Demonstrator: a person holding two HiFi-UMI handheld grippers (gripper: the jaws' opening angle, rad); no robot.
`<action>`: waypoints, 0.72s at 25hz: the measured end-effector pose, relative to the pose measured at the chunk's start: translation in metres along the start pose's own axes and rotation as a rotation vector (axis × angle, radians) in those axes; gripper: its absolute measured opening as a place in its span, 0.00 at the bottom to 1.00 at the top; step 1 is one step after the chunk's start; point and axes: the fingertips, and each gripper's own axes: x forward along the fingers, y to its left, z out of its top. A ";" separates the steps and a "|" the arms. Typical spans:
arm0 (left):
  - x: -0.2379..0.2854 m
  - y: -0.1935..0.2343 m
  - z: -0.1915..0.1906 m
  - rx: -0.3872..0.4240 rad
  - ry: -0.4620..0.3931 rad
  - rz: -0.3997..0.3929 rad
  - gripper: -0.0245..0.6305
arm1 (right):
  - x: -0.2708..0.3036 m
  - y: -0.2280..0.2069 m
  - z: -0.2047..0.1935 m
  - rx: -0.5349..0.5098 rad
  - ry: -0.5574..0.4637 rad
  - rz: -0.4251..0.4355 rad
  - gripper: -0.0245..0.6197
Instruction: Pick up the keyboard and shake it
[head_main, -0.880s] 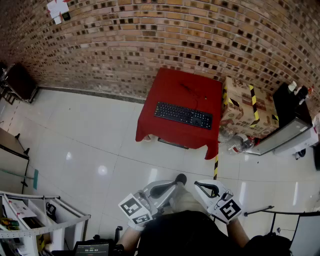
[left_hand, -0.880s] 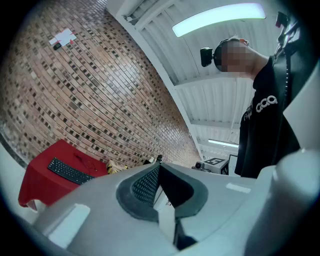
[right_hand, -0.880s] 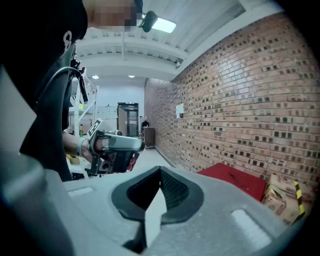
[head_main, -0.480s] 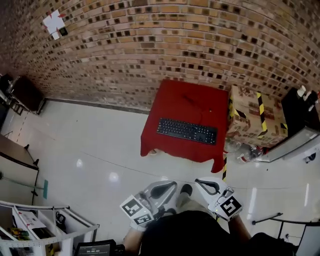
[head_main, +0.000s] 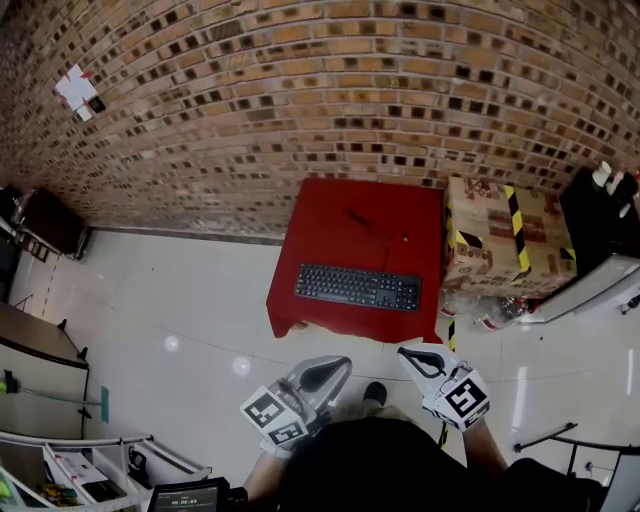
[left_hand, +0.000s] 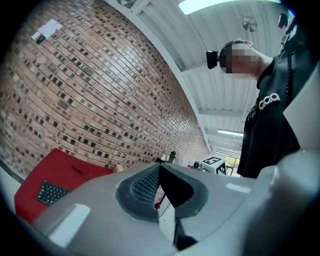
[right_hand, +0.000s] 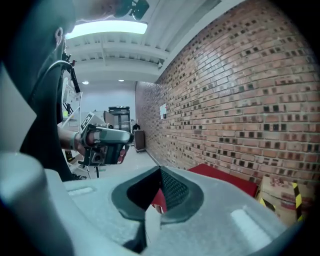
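A brick wall (head_main: 330, 110) fills the background ahead of you, and pale glossy floor tiles (head_main: 180, 290) run from its foot back toward your feet. Against that wall stands the surface (head_main: 350, 225), draped in a red cloth that hangs down over its front edge. Just to the right of the surface sits a cardboard box (head_main: 495, 235) with black-and-yellow striped tape, touching or nearly touching the cloth. The black keyboard (head_main: 357, 287) lies flat on the front half of the surface, its long side parallel to the near edge and only a little in from it. Behind the keyboard, toward the back of the surface, a thin dark cable (head_main: 365, 222) trails across the cloth. You hold both tools in front of the surface, over the floor and apart from the keyboard. Your left hand-held gripper (head_main: 343, 363) sits before the surface's front middle with its jaws closed together and nothing between them. Your right hand-held gripper (head_main: 404, 352) hangs before the surface's front right corner, jaws likewise pressed together and empty. The two point toward each other.
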 end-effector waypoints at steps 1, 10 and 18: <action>0.004 0.005 0.000 -0.004 0.005 0.009 0.06 | 0.001 -0.006 -0.002 0.003 0.010 0.001 0.03; 0.027 0.050 -0.001 -0.059 0.028 0.013 0.06 | 0.024 -0.034 -0.014 0.032 0.063 -0.010 0.03; 0.055 0.122 -0.009 -0.043 0.116 -0.048 0.06 | 0.056 -0.078 -0.028 0.108 0.114 -0.128 0.03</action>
